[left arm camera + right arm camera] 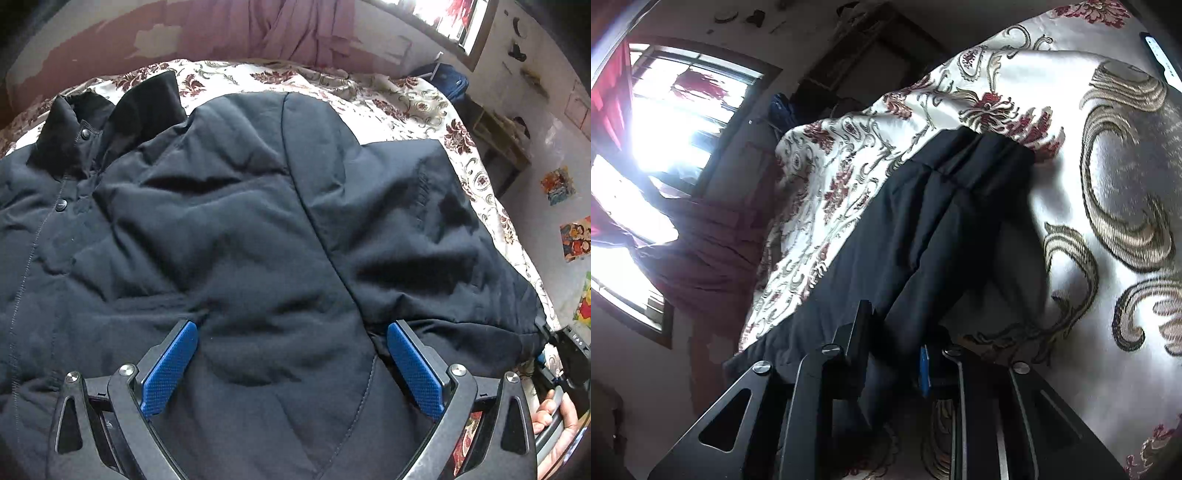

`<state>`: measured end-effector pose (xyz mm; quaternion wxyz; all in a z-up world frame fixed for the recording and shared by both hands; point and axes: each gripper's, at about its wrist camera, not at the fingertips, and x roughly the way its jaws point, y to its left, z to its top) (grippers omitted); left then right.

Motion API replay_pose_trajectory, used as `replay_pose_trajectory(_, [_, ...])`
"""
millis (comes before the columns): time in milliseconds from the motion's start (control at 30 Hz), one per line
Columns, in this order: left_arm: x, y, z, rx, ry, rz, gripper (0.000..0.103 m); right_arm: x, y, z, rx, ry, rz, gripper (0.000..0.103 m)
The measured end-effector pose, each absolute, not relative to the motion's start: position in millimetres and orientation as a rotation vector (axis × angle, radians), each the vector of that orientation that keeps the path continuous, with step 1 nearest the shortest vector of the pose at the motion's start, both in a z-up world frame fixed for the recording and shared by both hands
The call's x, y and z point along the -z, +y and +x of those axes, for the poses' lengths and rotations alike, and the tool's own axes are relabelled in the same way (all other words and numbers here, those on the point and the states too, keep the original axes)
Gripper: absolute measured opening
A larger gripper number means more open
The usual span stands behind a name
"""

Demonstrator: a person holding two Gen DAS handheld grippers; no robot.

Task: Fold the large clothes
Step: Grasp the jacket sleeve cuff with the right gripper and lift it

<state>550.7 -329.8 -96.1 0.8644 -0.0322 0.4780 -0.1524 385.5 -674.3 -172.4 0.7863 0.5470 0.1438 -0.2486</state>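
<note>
A large black padded jacket (236, 229) lies face up on the bed, its stand-up collar (85, 129) with snaps at the far left. My left gripper (291, 328) hovers just over the jacket's body beside a long seam. It is open, and its blue pads (173, 365) stand wide apart with cloth bulging between them but not pinched. In the right wrist view the jacket's sleeve (945, 229) runs away over the bedspread. My right gripper (899, 336) is shut on the sleeve's near end, with black cloth filling the narrow gap beside one blue pad (924, 369).
The bed wears a cream bedspread (399, 99) with red and gold flowers. A hand (554, 417) shows at the lower right edge. Beyond the bed are a bright window (676, 122), red curtains (698, 251), a blue bag (447, 79) and a small shelf (498, 140).
</note>
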Motion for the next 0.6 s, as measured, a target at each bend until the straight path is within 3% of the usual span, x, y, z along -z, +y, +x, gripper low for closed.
replay_pose_trajectory(267, [72, -292, 534, 0.385, 0.996, -0.116, 0.103, 115, -653, 369, 0.523, 0.204, 0.984, 0.010])
replay_pose_trajectory(600, [20, -173, 489, 0.333, 0.959, -0.103, 0.103, 29, -588, 350, 0.477, 0.099, 0.766, 0.010])
